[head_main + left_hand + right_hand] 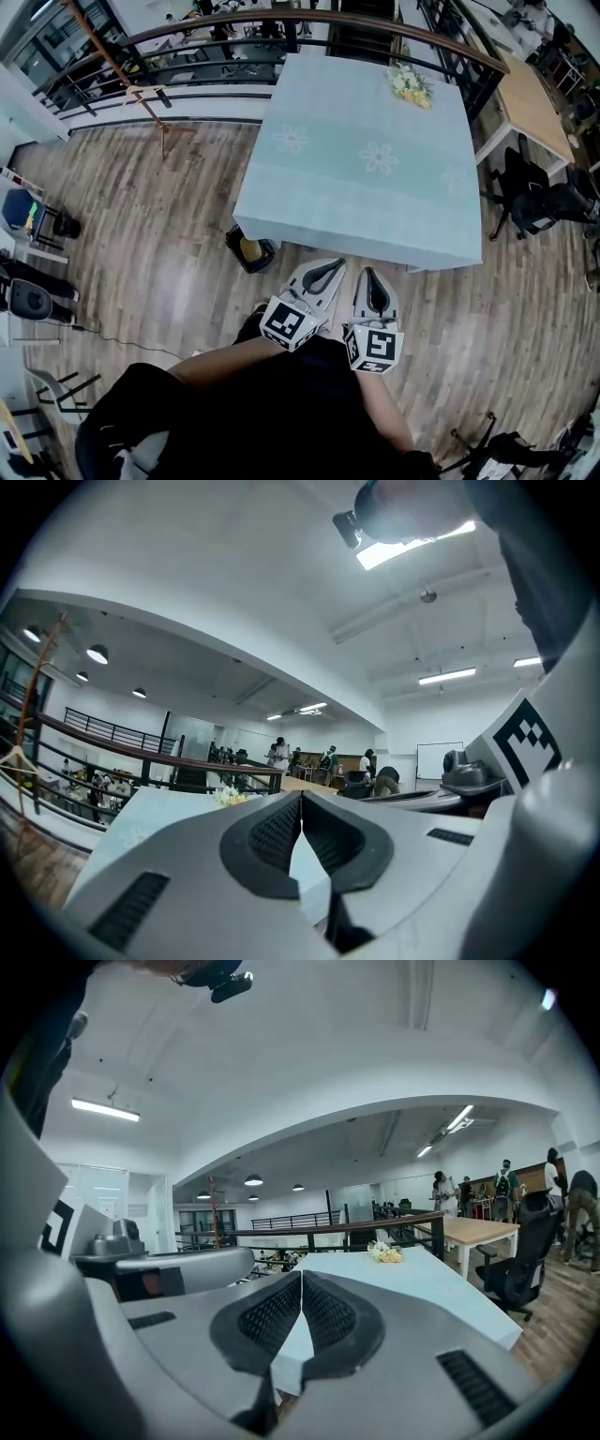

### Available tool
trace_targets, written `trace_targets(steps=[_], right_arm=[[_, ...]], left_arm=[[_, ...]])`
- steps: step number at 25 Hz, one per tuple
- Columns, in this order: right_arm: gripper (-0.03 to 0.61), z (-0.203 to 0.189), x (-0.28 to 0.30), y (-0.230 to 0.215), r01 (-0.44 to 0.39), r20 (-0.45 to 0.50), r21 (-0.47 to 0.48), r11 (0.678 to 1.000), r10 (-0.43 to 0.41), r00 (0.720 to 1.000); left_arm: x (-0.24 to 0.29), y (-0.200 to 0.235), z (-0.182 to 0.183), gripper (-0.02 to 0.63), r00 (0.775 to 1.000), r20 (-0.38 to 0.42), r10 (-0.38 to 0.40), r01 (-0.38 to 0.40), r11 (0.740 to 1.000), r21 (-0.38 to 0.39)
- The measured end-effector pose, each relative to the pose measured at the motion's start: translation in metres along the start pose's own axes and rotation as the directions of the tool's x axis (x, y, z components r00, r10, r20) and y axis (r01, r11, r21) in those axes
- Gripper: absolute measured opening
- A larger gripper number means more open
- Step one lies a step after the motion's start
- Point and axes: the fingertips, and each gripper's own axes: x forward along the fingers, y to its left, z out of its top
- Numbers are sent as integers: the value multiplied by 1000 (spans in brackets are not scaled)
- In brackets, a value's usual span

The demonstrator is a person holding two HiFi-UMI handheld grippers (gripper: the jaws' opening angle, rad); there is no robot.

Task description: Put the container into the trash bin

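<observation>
What appears to be the container [250, 248], a pale yellow shape, is seen inside a dark trash bin [266, 256]; its details are too small to be made out. The trash bin is set on the wooden floor [159, 234], just beside the near left corner of the desk [366, 197]. The desk is covered with a light blue cloth printed with pale flowers. A small bunch of white and yellow flowers [411, 85] is laid near the desk's far right corner.

The left tongs [324, 275] and the right tongs [374, 285] are held side by side just in front of the desk's near edge, to the right of the trash bin. In the left gripper view the left tongs [301, 829] are pressed together with nothing between them. In the right gripper view the right tongs [301, 1312] are likewise closed on nothing.

Behind the desk a curved dark railing [281, 23] is seen. To the right of the desk, a bare wooden table [534, 103] and a black office chair [536, 204] are placed.
</observation>
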Motion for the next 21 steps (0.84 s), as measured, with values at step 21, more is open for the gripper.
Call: trace_targets(steps=[21], right_arm=[[34, -9, -28, 14, -89, 5, 0, 996, 89, 996]], left_arm=[[-19, -29, -8, 15, 1000, -18, 25, -24, 999, 37]])
